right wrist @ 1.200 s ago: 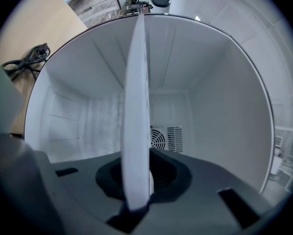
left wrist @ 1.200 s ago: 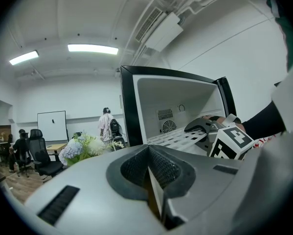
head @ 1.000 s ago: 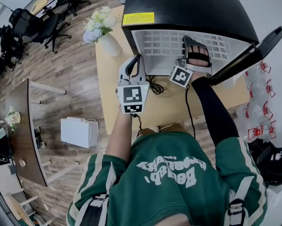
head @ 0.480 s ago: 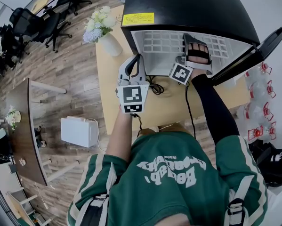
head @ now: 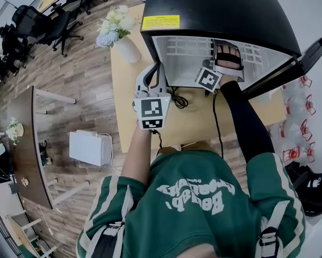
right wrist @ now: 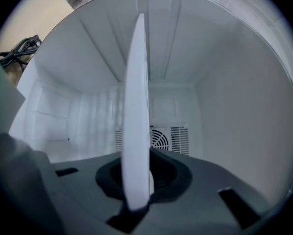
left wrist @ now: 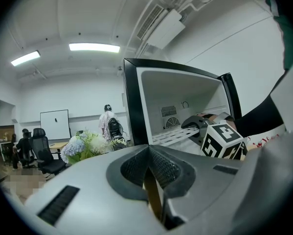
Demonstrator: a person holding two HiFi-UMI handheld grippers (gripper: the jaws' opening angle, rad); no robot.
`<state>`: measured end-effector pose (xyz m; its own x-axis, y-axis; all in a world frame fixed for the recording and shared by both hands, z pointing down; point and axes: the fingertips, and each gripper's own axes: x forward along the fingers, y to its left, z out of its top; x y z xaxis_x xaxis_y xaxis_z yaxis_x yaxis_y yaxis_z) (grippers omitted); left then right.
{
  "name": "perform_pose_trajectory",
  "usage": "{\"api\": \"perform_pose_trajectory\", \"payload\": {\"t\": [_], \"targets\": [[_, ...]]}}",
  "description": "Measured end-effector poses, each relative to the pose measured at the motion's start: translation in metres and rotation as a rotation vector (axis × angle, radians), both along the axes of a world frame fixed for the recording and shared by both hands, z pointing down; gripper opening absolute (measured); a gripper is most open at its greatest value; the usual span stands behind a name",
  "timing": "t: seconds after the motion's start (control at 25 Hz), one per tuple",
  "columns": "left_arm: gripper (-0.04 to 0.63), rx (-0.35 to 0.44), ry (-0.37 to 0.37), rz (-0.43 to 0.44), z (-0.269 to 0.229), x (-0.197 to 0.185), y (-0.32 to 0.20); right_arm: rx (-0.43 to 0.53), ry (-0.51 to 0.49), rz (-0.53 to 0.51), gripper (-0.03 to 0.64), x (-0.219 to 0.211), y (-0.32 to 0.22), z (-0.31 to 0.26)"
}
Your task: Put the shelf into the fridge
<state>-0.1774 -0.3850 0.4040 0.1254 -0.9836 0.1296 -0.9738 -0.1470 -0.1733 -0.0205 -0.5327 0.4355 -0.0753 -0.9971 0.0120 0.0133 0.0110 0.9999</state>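
Note:
The black fridge (head: 220, 9) stands open on the wooden table (head: 182, 125). My right gripper (head: 225, 50) reaches into its white cavity, shut on the white grid shelf (head: 185, 50). In the right gripper view the shelf (right wrist: 136, 106) shows edge-on between the jaws of that gripper (right wrist: 136, 199), with the vented back wall (right wrist: 161, 138) behind it. My left gripper (head: 150, 75) hovers at the fridge's left front corner, shut and holding nothing. The left gripper view shows its jaws together (left wrist: 151, 180), with the shelf (left wrist: 173, 136) and the right gripper (left wrist: 205, 126) inside the fridge (left wrist: 131, 102).
The fridge door (head: 292, 61) hangs open to the right. A vase of flowers (head: 117, 31) stands on the table left of the fridge, and black cables (head: 177, 98) lie in front of it. Water bottles (head: 295, 122) and a white box (head: 88, 149) sit on the floor.
My right gripper has pushed the shelf deeper into the fridge, so less of the grid shows under the top. The left gripper has stayed where it was.

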Motion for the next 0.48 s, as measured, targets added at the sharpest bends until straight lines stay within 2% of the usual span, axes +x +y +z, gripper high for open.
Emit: {"api": "perform_pose_trajectory", "payload": {"t": [0.2, 0.36, 0.48], "targets": [[0.0, -0.007, 0.009, -0.006, 0.002, 0.0, -0.001, -0.08, -0.026, -0.004, 0.073, 0.0, 0.001, 0.012], [0.0, -0.003, 0.004, 0.001, -0.002, 0.003, 0.001, -0.078, 0.007, -0.003, 0.135, 0.0, 0.001, 0.008], [0.0, 0.001, 0.004, 0.018, -0.004, 0.007, 0.005, -0.161, -0.002, -0.026, 0.203, -0.003, 0.005, 0.02]]}}
